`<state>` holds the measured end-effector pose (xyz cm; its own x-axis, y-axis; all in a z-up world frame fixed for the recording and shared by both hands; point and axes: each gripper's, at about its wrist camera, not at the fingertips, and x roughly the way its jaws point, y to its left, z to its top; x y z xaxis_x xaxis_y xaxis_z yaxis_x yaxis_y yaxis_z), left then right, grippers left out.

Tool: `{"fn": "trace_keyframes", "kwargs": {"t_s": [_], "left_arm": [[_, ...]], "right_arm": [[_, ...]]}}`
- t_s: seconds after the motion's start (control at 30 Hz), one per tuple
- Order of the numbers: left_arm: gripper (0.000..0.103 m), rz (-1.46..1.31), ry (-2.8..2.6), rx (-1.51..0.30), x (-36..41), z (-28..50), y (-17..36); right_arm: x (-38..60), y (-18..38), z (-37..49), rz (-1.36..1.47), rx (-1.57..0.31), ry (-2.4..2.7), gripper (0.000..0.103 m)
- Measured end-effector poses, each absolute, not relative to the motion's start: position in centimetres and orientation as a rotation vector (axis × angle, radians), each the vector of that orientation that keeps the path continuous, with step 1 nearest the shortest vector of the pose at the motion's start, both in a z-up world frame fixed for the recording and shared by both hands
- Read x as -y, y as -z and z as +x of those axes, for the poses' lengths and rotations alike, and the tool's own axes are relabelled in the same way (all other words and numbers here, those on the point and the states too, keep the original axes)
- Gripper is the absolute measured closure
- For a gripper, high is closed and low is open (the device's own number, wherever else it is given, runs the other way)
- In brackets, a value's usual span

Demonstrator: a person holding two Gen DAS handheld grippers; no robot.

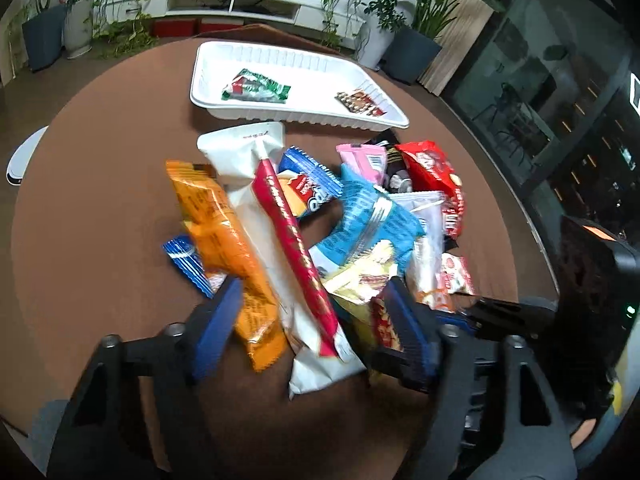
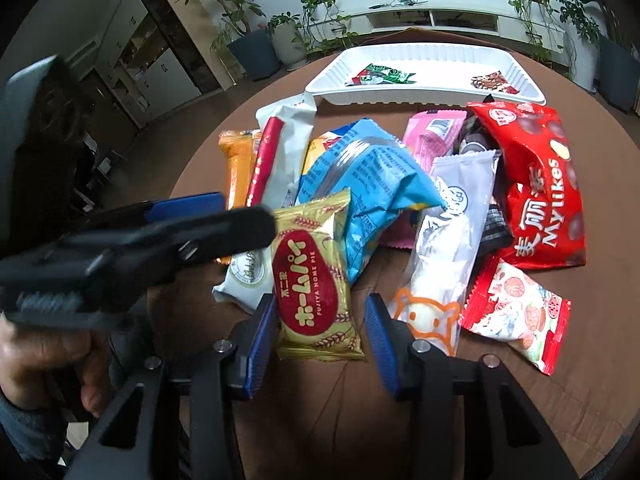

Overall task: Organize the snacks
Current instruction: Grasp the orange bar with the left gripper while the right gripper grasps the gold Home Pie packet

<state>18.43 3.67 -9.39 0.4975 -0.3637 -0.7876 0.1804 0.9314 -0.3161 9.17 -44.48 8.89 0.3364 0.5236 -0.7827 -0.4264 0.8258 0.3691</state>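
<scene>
A: Brown bench [image 1: 100, 208], round, with a heap of snack packets in the middle and a white plastic tray [image 1: 208, 80] at the far edge.

B: What lies in the tray?

A: A green and red wrapper [image 1: 256, 88] toward its left end and a small dark patterned packet [image 1: 360, 103] toward its right. Everything else is on the bench.

B: And the right gripper [image 2: 322, 332]?

A: It points down at the gold Fujiya Home Pie packet [image 2: 312, 276]. Its jaws stand apart with the packet's near end between them; the left pad is right at the packet's edge, the right pad stands clear of it.

B: The left gripper [image 1: 312, 312]?

A: Jaws apart as well, straddling the near ends of the orange packet [image 1: 224, 240] and the long white packet with a red stripe [image 1: 260, 216]. I see no pad pressing on either.

B: What else is in the heap?

A: A light blue bag [image 2: 372, 184] on top of the middle, a red Mylikes bag [image 2: 536, 184] on the right, a pink packet [image 2: 432, 136] behind, a clear wrapper with an orange cartoon face [image 2: 440, 280], and a small red and white packet [image 2: 516, 312] nearest the right edge.
</scene>
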Motion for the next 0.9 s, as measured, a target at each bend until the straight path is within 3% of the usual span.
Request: {"fn": "trace_keyframes", "kwargs": {"t_s": [0.13,0.33,0.63,0.9], "left_arm": [[0.049,-0.180,0.314,-1.009,-3.8,18.9,9.6],[0.048,0.015,0.205,-0.975,-3.7,17.7,9.1],[0.046,-0.185,0.273,-0.963,-7.7,17.9,8.5],[0.044,-0.126,0.220,-1.047,-8.6,19.2,10.5]], "right_arm": [[45.2,-9.0,8.8,0.109,-1.067,-0.595,0.062],[45.1,-9.4,8.1,0.059,-1.067,-0.570,0.063],[45.3,-9.6,8.1,0.081,-1.069,-0.569,0.063],[45.1,-9.6,8.1,0.062,-1.073,-0.564,0.063]]}}
